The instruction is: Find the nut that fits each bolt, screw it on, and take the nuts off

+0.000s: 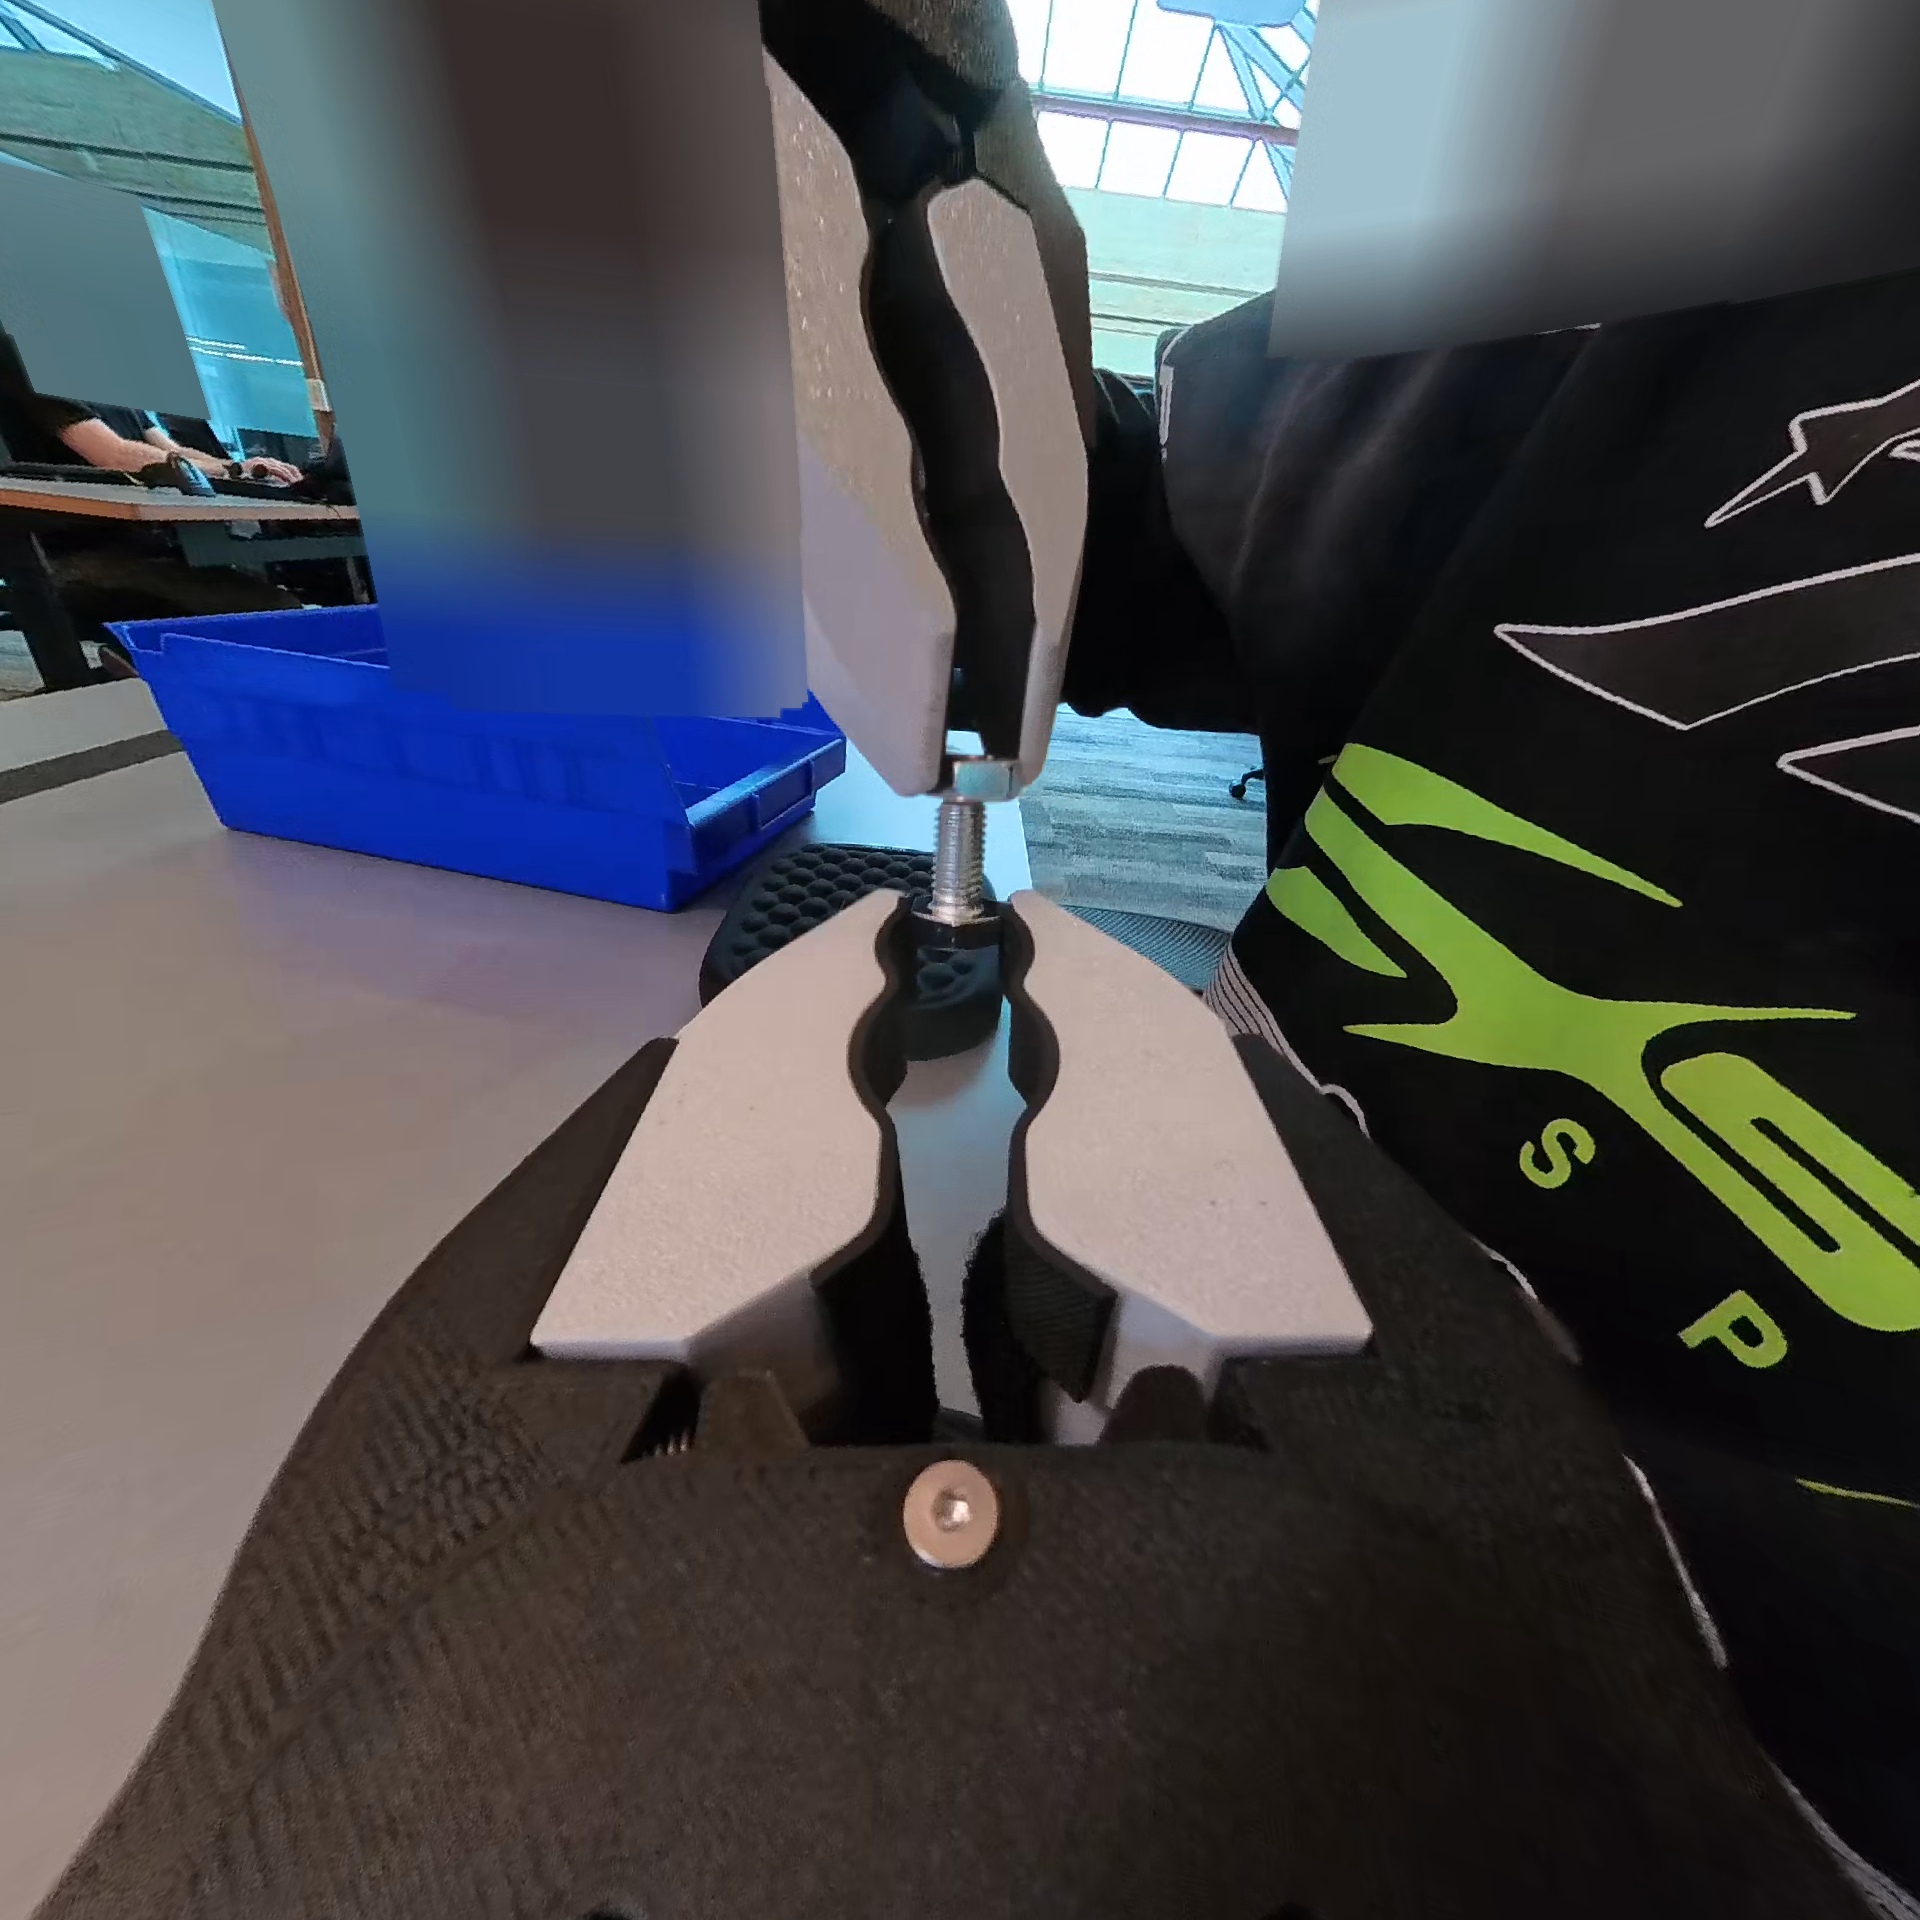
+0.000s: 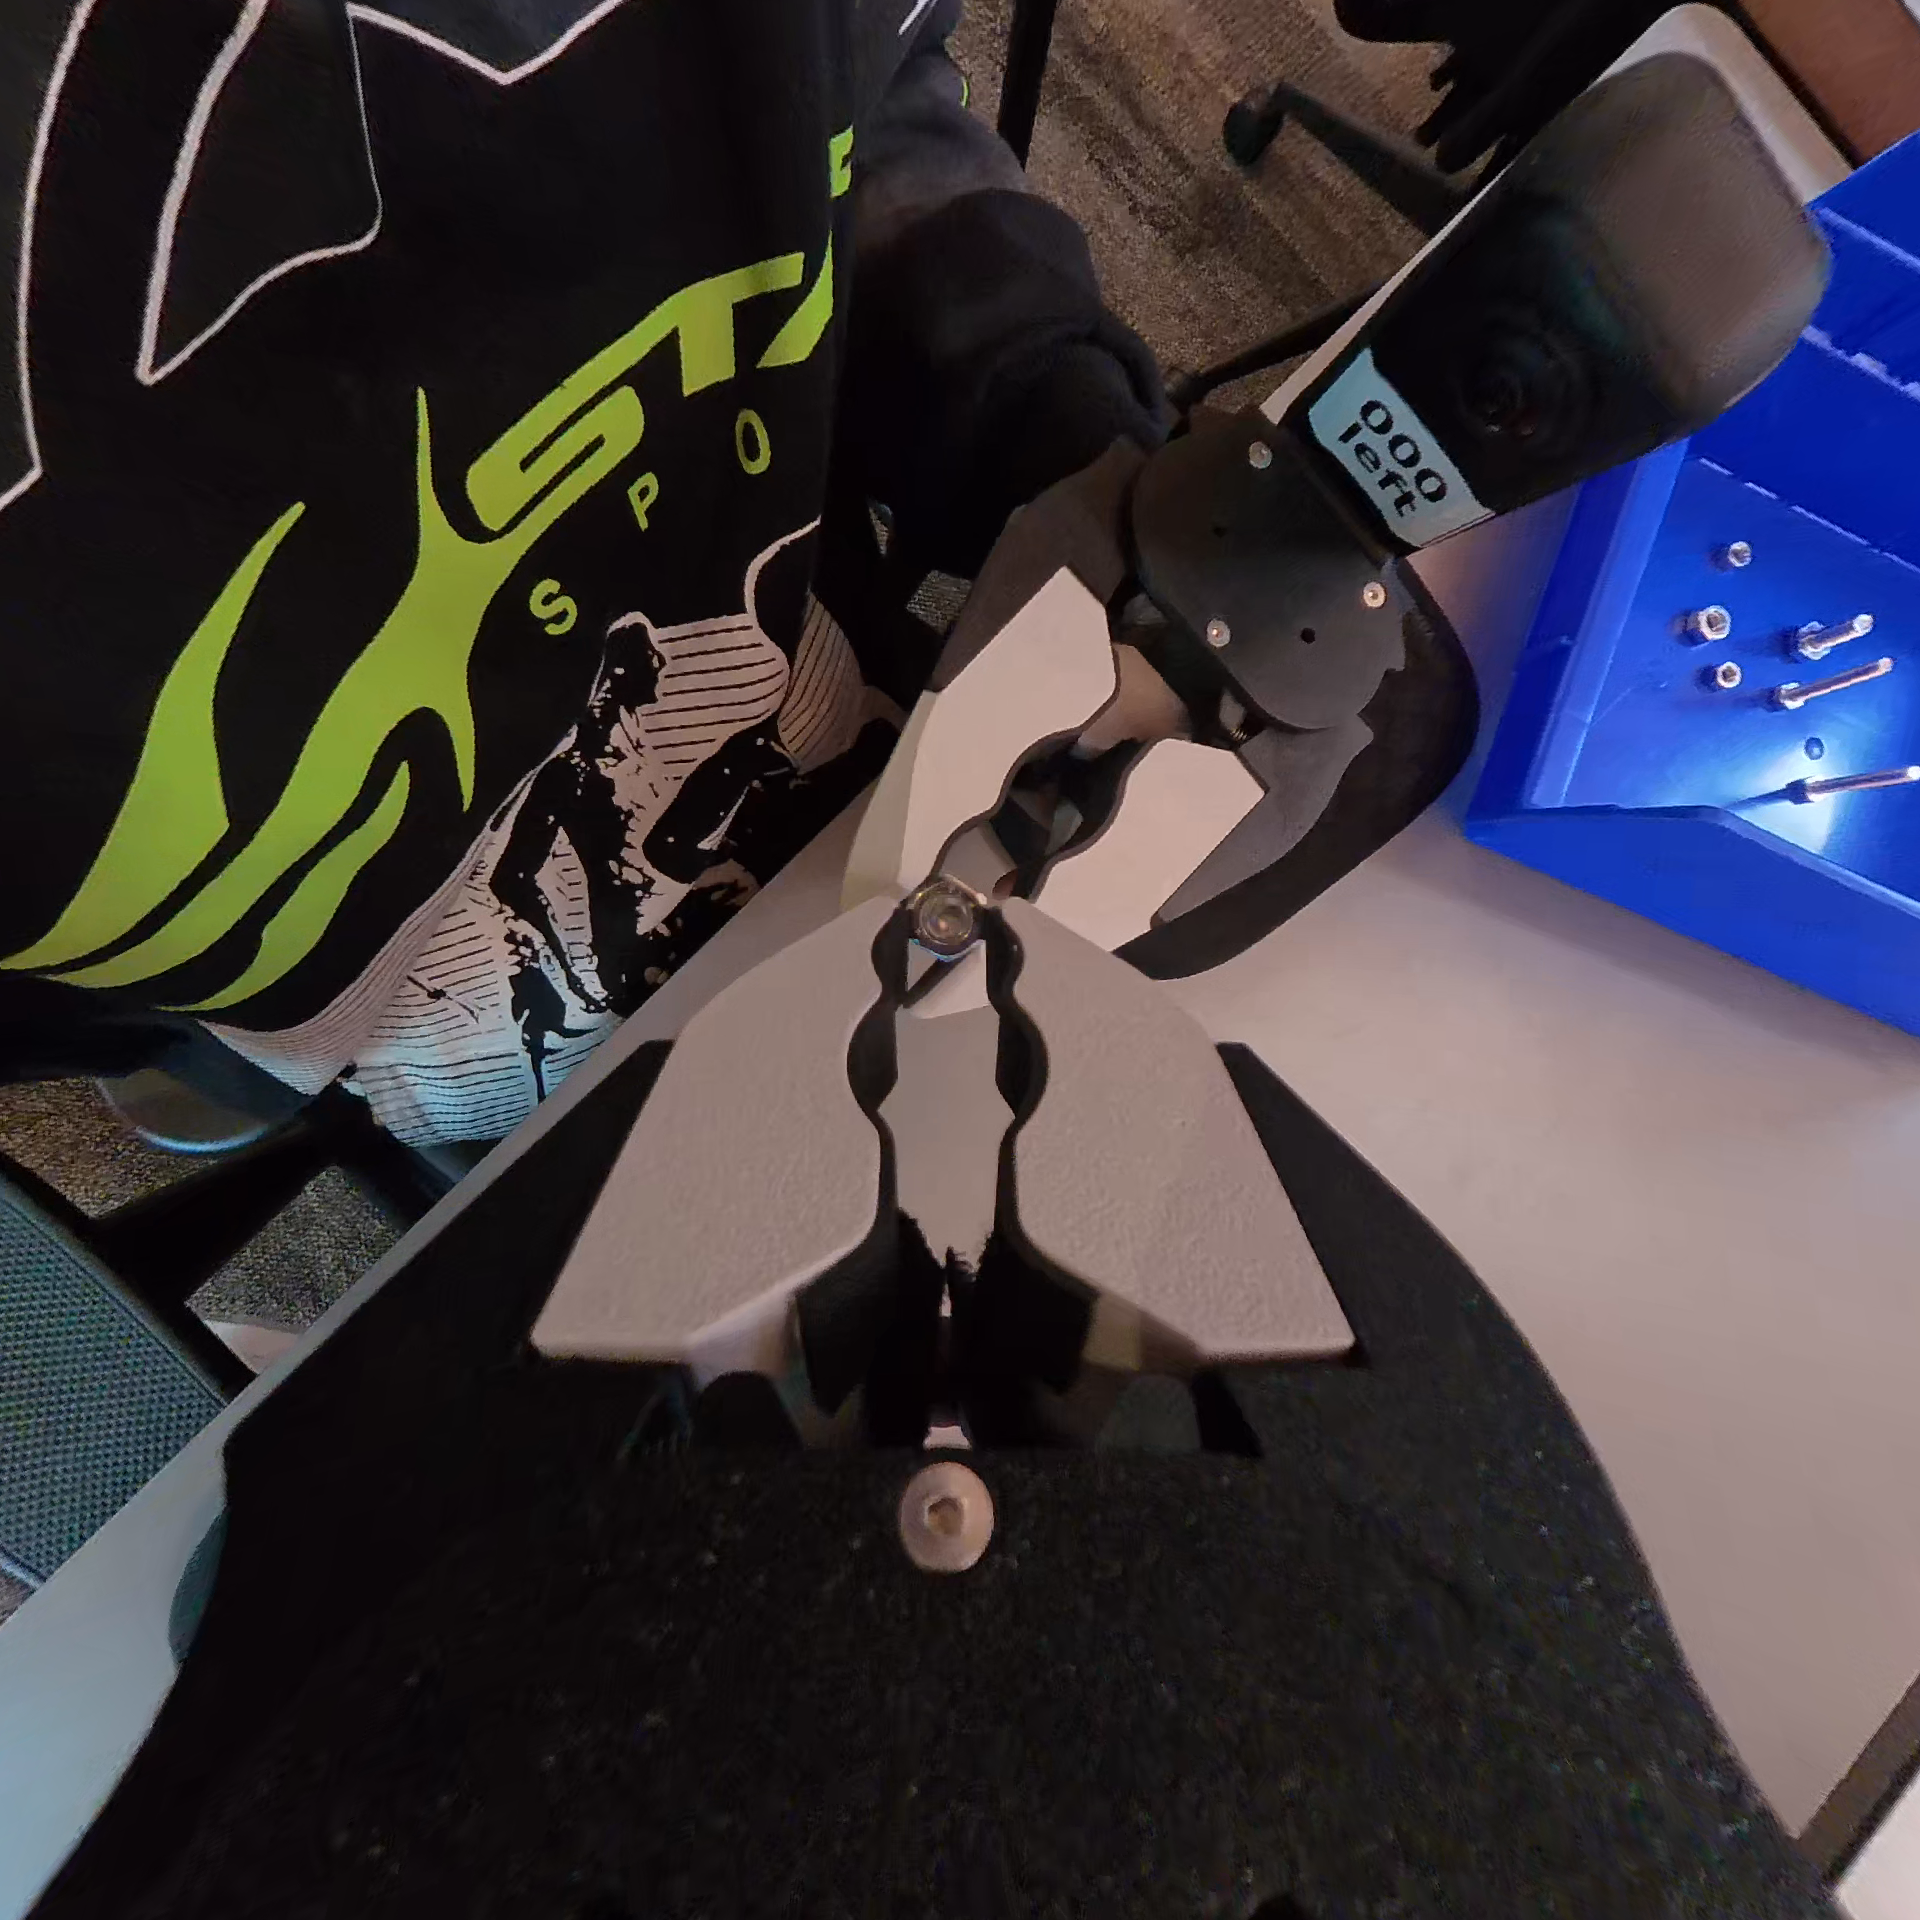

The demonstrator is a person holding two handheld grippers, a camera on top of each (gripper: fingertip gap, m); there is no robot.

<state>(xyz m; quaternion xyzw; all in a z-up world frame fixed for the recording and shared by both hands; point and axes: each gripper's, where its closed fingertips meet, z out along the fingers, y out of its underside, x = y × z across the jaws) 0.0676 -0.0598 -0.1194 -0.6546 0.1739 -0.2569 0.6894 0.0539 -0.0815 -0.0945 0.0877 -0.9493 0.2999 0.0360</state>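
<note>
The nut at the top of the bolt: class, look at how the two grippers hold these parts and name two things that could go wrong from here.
1. The nut sits at the very tip of the bolt, pinched by the right gripper; few threads seem engaged, so it may cross-thread or drop.
2. The left gripper grips only the bolt's dark head, near the table edge; a slip could send parts to the floor.

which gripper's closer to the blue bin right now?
Left, by a little. The left gripper reaches in from the blue bin's side, its body close beside the bin, holding the bolt's head. The right gripper grips the nut on top, farther off.
</note>
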